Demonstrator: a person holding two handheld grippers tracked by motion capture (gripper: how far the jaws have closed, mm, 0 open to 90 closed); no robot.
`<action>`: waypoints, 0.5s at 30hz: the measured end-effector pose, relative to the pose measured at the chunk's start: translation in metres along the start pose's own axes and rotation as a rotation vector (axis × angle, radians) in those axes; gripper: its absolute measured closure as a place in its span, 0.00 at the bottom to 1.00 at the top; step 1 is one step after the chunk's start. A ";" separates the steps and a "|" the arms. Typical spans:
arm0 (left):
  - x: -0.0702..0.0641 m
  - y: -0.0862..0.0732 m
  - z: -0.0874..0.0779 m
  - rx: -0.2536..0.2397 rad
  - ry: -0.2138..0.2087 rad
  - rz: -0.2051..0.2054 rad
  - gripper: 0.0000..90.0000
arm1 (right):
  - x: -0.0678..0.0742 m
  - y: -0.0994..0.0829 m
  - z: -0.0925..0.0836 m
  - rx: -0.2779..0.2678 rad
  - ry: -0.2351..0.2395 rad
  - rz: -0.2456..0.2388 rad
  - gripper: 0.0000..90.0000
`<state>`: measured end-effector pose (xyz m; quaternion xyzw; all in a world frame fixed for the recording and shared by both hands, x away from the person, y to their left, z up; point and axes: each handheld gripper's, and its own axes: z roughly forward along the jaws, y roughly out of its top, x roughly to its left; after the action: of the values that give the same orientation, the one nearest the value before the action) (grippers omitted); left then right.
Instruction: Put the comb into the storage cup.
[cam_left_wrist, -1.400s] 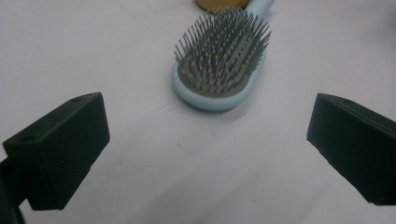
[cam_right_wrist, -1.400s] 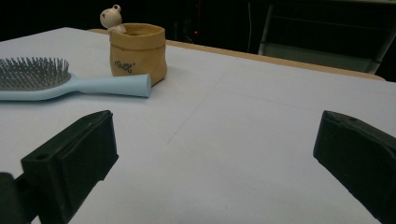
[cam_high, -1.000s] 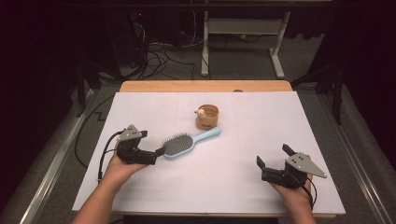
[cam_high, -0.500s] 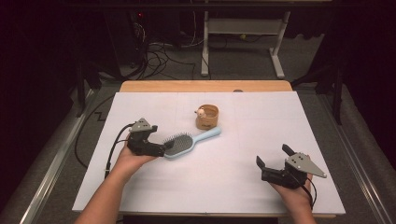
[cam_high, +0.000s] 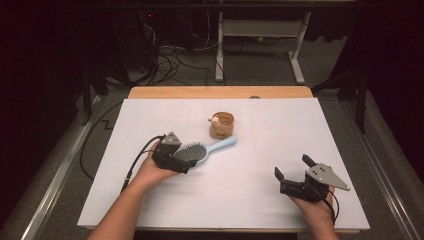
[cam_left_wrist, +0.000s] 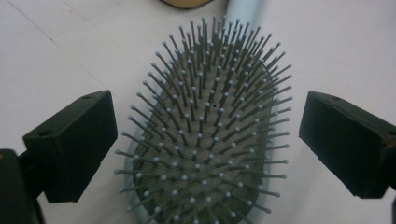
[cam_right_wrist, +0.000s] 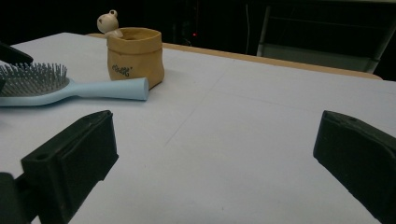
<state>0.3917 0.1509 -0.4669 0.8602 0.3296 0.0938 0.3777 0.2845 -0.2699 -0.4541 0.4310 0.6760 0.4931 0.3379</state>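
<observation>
My left gripper (cam_high: 183, 161) stands wide open, a jaw on either side of the hairbrush (cam_high: 196, 152) head, neither one touching it as far as I can tell. My right gripper (cam_high: 292, 173) is open too, holding nothing, near the tabletop's (cam_high: 260, 150) front right corner. The brush lies bristles up left of the tabletop's middle, its light blue handle (cam_right_wrist: 109, 88) pointing at a small tan pot (cam_high: 222, 125). From the right gripper view I read a little figure (cam_right_wrist: 108, 22) on the pot's rim; the left gripper view gives the bristles (cam_left_wrist: 210, 135) close up.
</observation>
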 end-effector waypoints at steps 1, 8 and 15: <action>0.000 0.000 0.001 0.009 -0.005 0.002 0.06 | 0.000 0.000 0.000 -0.001 0.001 0.000 0.00; -0.001 -0.003 0.011 0.049 0.012 0.013 0.10 | 0.000 0.000 0.001 0.002 0.003 -0.002 0.00; 0.001 -0.004 0.014 0.045 0.007 0.029 0.12 | 0.001 -0.001 0.002 0.006 0.005 -0.002 0.00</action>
<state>0.3962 0.1456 -0.4793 0.8727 0.3206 0.0948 0.3559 0.2853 -0.2685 -0.4552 0.4300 0.6788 0.4917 0.3353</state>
